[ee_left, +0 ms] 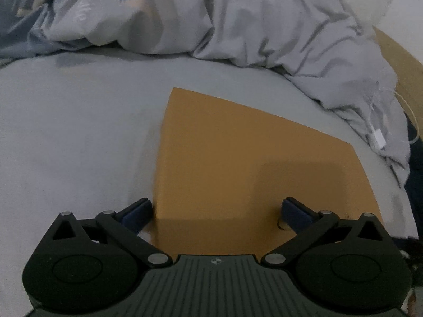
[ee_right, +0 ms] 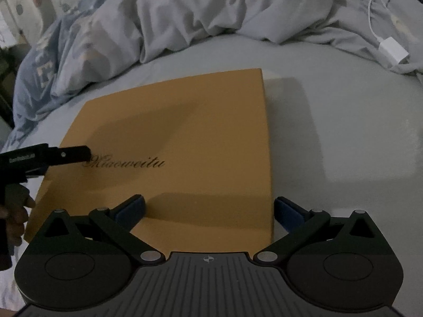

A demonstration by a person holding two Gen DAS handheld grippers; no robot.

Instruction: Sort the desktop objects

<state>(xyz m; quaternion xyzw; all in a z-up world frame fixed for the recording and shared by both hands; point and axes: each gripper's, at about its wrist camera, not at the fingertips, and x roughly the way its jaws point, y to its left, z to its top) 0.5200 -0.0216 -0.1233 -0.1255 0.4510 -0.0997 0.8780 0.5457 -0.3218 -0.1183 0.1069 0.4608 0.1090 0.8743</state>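
Note:
A flat orange-brown box (ee_right: 185,142) with dark script lettering lies on a grey bed sheet. It also shows in the left wrist view (ee_left: 253,163). My left gripper (ee_left: 216,211) is open and empty, straddling the box's near left corner; it also shows in the right wrist view (ee_right: 63,155) over the box's left edge. My right gripper (ee_right: 210,208) is open and empty, straddling the box's near right corner, one finger over the lid and one beyond its right edge.
A crumpled grey-blue duvet (ee_right: 185,8) is heaped behind the box. A white charger plug with cable (ee_right: 394,50) lies on the duvet at the right, also in the left wrist view (ee_left: 378,137). Grey sheet (ee_right: 343,132) lies right of the box.

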